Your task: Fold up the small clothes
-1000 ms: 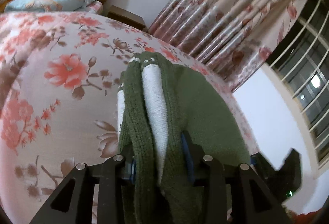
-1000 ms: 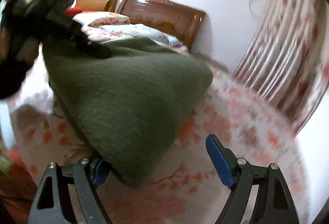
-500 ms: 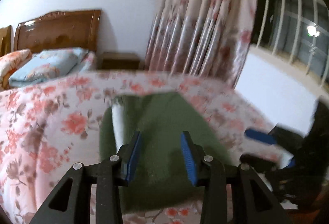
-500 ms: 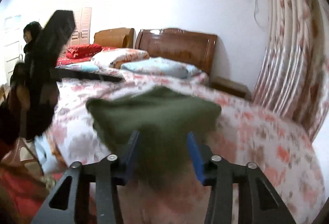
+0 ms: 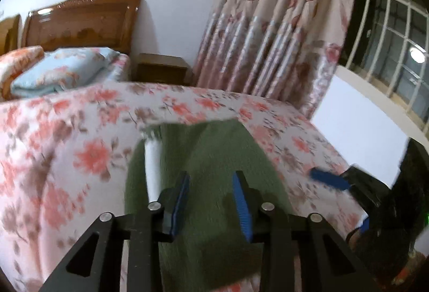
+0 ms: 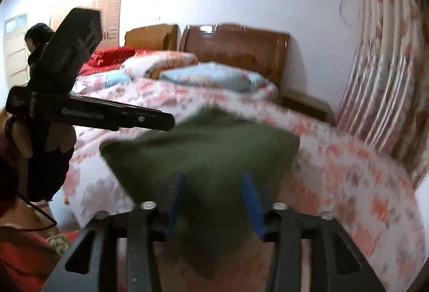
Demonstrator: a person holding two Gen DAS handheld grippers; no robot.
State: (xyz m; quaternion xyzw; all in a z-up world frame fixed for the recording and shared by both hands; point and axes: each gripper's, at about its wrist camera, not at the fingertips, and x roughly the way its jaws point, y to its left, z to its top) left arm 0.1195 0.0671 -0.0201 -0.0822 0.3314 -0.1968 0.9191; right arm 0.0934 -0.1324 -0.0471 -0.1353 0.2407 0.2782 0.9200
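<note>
Ahead of my left gripper (image 5: 211, 200), flat on the floral bedspread (image 5: 80, 147), lies the green knitted garment (image 5: 214, 158), folded over with its white lining (image 5: 152, 168) showing as a strip just off my left-hand finger. A second ago that gripper was clamped on the bunched knit; now its blue pads (image 5: 241, 200) stand apart with nothing between them, only the cloth lying beneath. So I have let go and drawn back a little, and the garment has settled onto the bed.

My right gripper (image 6: 214, 200) tells the same story from the other side: a second ago it was wide open at the garment's edge, and now its jaws are open with the green knit (image 6: 203, 152) lying past and under the tips, not pinched, though the blur makes the nearest edge uncertain. The left gripper's body (image 6: 88, 112) hovers off to its left.

I judge this fold laid down. Next I would check the edges line up, since the lining still peeks out.
</note>
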